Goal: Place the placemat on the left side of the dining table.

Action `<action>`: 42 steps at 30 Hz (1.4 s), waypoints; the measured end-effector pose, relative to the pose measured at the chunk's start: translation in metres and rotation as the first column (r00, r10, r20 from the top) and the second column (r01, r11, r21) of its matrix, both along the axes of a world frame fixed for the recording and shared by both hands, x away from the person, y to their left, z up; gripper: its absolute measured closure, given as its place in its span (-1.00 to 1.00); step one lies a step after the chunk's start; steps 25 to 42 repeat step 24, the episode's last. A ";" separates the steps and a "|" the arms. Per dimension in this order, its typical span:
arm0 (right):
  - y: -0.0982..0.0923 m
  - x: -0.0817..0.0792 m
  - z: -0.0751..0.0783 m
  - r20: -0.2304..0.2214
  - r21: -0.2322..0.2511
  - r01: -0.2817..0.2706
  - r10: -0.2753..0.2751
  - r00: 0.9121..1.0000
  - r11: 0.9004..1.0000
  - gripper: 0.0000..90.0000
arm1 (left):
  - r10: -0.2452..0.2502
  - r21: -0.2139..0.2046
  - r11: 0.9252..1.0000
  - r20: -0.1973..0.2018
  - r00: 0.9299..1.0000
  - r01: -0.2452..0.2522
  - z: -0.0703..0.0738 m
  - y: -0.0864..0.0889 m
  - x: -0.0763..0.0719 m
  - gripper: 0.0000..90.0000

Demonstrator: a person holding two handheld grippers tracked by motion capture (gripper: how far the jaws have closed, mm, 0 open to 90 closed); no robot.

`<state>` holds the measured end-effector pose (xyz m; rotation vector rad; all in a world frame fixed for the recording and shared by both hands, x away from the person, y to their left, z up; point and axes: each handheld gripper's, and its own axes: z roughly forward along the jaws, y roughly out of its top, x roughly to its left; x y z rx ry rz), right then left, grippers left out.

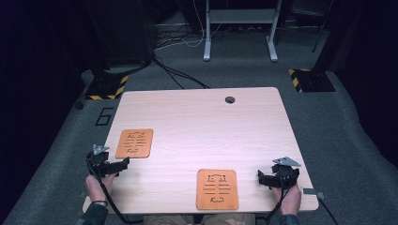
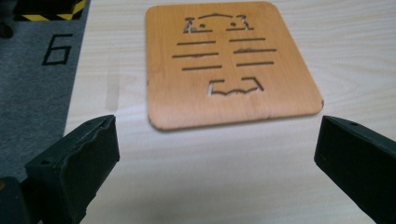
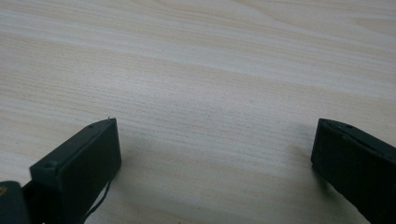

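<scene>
Nothing grasped yet. Left gripper held with jaws spread, aimed at the far-left mat, just short of it. Right gripper also released, over bare table; near-centre mat untouched beside it. Pickup remains.

A black outlined "6" stands on the grey floor just beside the table's left edge; in the high view the same 6 lies on the carpet by the table's far left corner. Yellow-and-black hazard stripes mark the edges of two black base plates on the floor beyond the table, one at the left and one at the right. The two wooden boards carry cut-out slots and shapes, but no letters or numbers that can be read.
</scene>
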<state>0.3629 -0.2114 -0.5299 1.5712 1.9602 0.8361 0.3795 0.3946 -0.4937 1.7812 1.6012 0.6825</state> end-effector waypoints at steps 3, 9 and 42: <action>0.000 0.000 0.000 -0.003 0.002 0.003 -0.003 1.000 1.000 -0.99 | 0.005 0.027 1.000 0.014 1.000 -0.006 -0.006 0.002 -0.011 -1.00; 0.000 0.000 0.000 -0.002 0.001 0.003 -0.003 1.000 1.000 -0.99 | 0.017 0.049 0.999 0.013 1.000 -0.017 -0.020 0.006 -0.026 -1.00; 0.001 0.000 0.000 -0.003 0.001 0.003 -0.003 1.000 1.000 -1.00 | 0.056 0.038 0.998 -0.046 0.997 -0.055 -0.038 0.009 -0.022 -1.00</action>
